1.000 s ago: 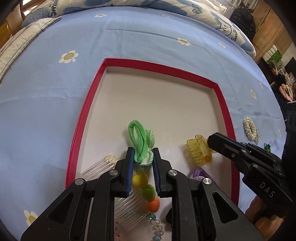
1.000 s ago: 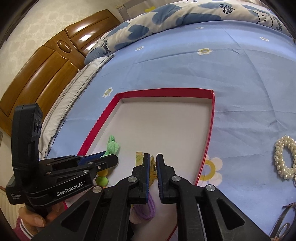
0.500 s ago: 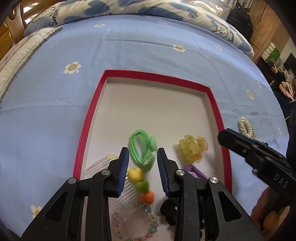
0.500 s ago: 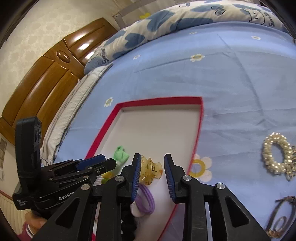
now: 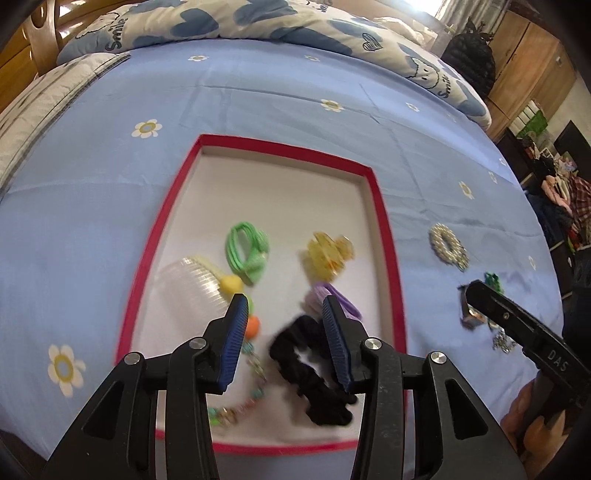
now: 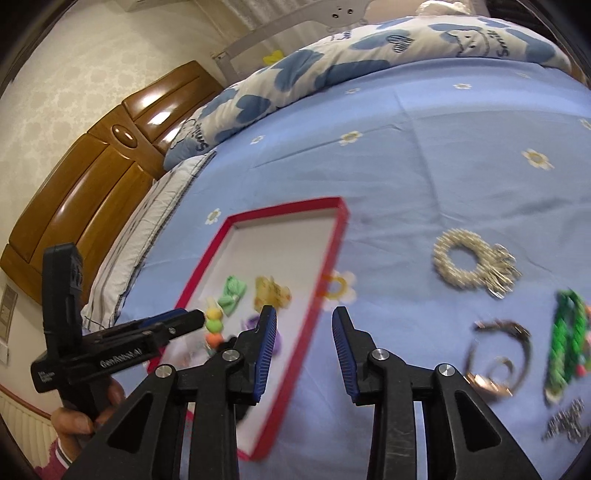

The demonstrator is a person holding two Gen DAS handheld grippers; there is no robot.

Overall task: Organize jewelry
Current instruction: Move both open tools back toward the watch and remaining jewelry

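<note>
A red-rimmed white tray point(image 5: 384, 229) point(image 6: 325, 280) lies on the blue bedsheet. In it are a green hair tie point(image 5: 246, 251), a yellow claw clip point(image 5: 327, 254), a clear comb point(image 5: 192, 284), a purple tie point(image 5: 332, 299), a black scrunchie point(image 5: 310, 365) and a bead bracelet point(image 5: 240, 402). My left gripper point(image 5: 282, 306) is open and empty above the tray's near half. My right gripper point(image 6: 303, 319) is open and empty over the tray's right rim. On the sheet to the right lie a pearl bracelet point(image 6: 465, 262), a metal bangle point(image 6: 498, 354) and a green bracelet point(image 6: 565, 343).
A patterned duvet point(image 5: 258, 18) lies along the far side of the bed. A wooden headboard point(image 6: 92, 166) stands at the left. Small chain pieces point(image 6: 569, 417) lie at the sheet's right edge. The bed's near edge is just below the tray.
Both grippers have opened and drawn back. The left let go of the green hair tie and the right let go of the yellow claw clip; both lie in the tray. The right swung rightward.
</note>
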